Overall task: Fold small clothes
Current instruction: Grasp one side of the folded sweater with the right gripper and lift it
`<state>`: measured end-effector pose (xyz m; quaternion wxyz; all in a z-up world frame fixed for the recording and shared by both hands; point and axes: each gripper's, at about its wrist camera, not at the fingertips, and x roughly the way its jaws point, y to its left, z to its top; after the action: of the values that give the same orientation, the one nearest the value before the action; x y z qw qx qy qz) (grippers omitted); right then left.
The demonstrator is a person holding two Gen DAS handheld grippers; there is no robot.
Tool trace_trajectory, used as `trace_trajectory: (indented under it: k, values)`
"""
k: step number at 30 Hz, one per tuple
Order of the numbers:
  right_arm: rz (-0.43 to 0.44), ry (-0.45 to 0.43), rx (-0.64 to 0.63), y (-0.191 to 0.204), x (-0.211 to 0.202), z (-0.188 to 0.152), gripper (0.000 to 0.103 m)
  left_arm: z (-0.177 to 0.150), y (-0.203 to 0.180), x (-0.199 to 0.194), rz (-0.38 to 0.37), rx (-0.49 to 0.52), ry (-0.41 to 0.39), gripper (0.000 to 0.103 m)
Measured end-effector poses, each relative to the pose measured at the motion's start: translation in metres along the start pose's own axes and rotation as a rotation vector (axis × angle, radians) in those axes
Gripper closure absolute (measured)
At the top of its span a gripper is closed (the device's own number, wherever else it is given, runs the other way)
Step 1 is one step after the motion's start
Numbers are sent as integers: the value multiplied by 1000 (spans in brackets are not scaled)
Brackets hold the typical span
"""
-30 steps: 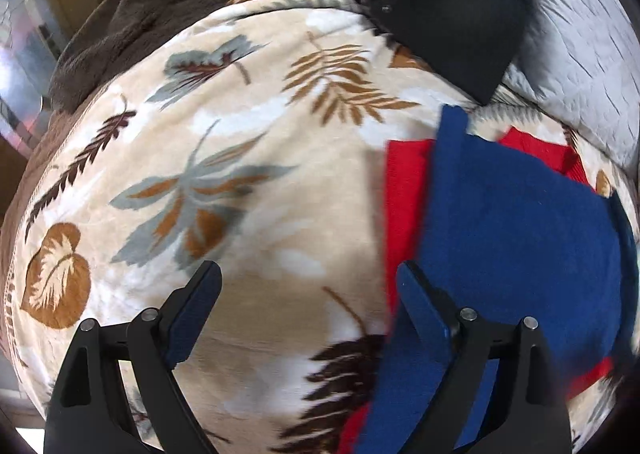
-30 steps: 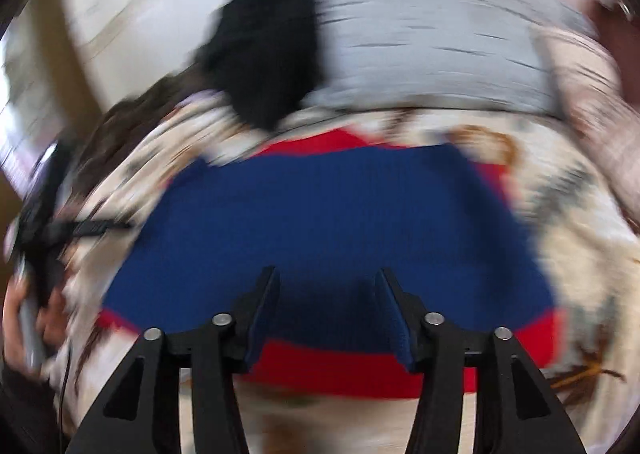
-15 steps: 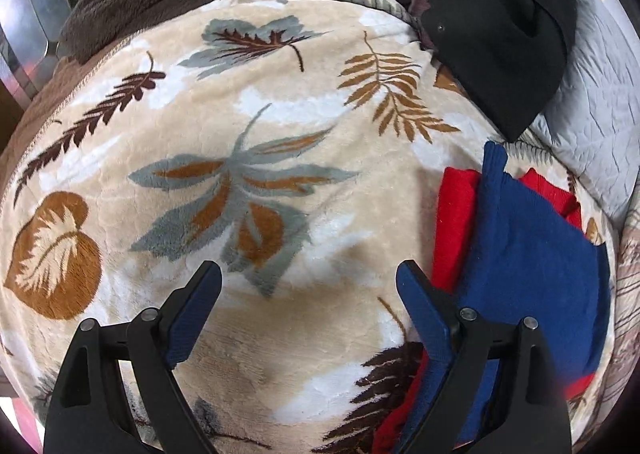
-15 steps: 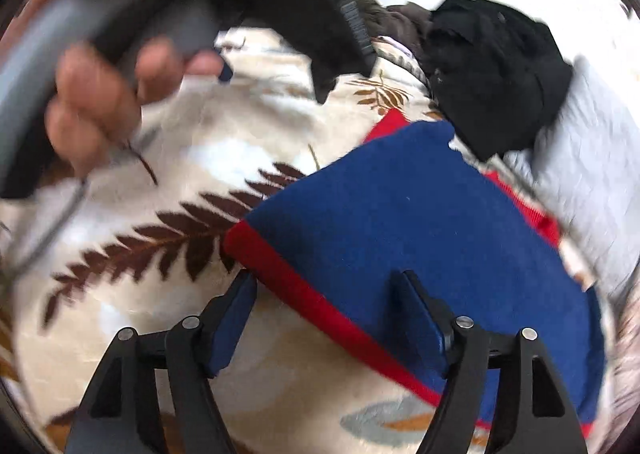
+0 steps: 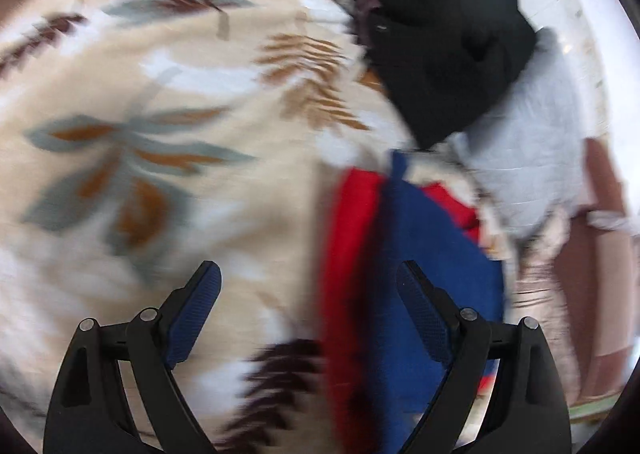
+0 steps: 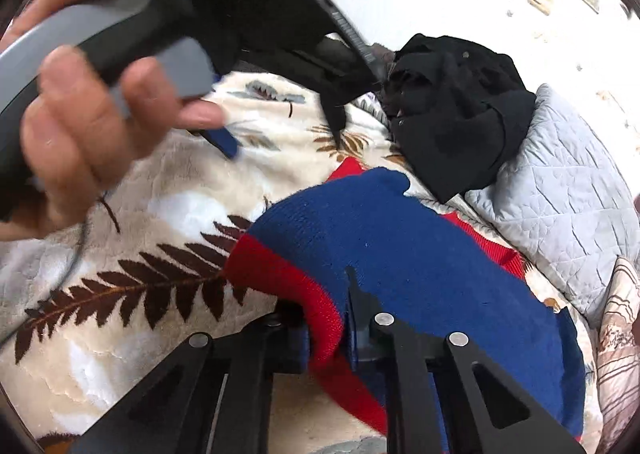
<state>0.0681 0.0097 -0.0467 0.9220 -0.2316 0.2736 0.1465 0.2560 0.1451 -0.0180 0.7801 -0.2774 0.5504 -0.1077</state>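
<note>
Leaf-print blanket (image 6: 168,182); right gripper (image 6: 326,338) jaws just closed, pinching blue-red garment (image 6: 400,254); left gripper (image 5: 308,306) jaws wide, empty.

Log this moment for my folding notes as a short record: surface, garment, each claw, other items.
surface: leaf-print blanket
garment: blue and red knit garment, lying on the blanket
right claw: has just been closing, now shut on the garment's red hem
left claw: open, nothing between its pads, above the blanket beside the garment
left hand: grips the left claw's handle
other items: black clothing; grey quilted pillow
</note>
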Motion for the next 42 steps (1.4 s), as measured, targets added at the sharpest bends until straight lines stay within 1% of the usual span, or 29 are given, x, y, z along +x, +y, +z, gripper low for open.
trace_trajectory:
  k: [1, 2, 4, 7, 8, 9, 10, 11, 12, 14, 18, 21, 25, 30, 32, 36, 38, 42]
  values:
    - [4, 0, 0, 0, 0, 0, 91, 2, -5, 7, -37, 1, 26, 12]
    - [8, -1, 3, -1, 1, 0, 91, 5, -12, 16, -49, 15, 55, 12]
    - [20, -5, 13, -2, 0, 1, 91, 11, -26, 40, -32, 42, 128, 12]
    - [28, -9, 35, -5, -2, -1, 91, 17, -41, 72, -12, 78, 211, 12]
    - [34, -11, 44, -5, -3, -2, 91, 18, -48, 74, 1, 102, 203, 12]
    - [41, -13, 52, -7, -3, -2, 91, 18, -53, 75, 2, 123, 196, 15]
    - [46, -15, 60, -8, -3, -2, 91, 19, -60, 76, -12, 145, 200, 21]
    - [53, -21, 72, -10, -3, -2, 91, 18, -63, 78, -33, 146, 217, 45]
    - [56, -25, 82, -11, -4, -2, 91, 19, -65, 80, -38, 145, 235, 69]
    - [64, -38, 114, -17, -6, -3, 91, 19, -70, 79, 6, 172, 223, 85]
    - [72, -66, 172, -28, -15, -7, 91, 16, -75, 63, -25, 170, 183, 87]
    - [69, -82, 195, -36, -25, -10, 92, 13, -86, 52, -34, 182, 162, 87]
    - [52, -106, 225, -55, -44, -14, 92, 1, -113, 37, -38, 229, 136, 87]
    - [36, -135, 306, -91, -66, -23, 93, -11, -147, 24, -42, 273, 118, 87]
    - [30, -145, 331, -103, -74, -27, 93, -18, -167, 21, -42, 301, 109, 87]
    - [10, -161, 373, -131, -89, -36, 93, -29, -198, 23, -55, 332, 108, 87]
    - [2, -161, 399, -144, -94, -42, 93, -36, -216, 28, -56, 351, 110, 87]
    - [-2, -149, 472, -169, -99, -61, 93, -47, -241, 43, -55, 363, 131, 87]
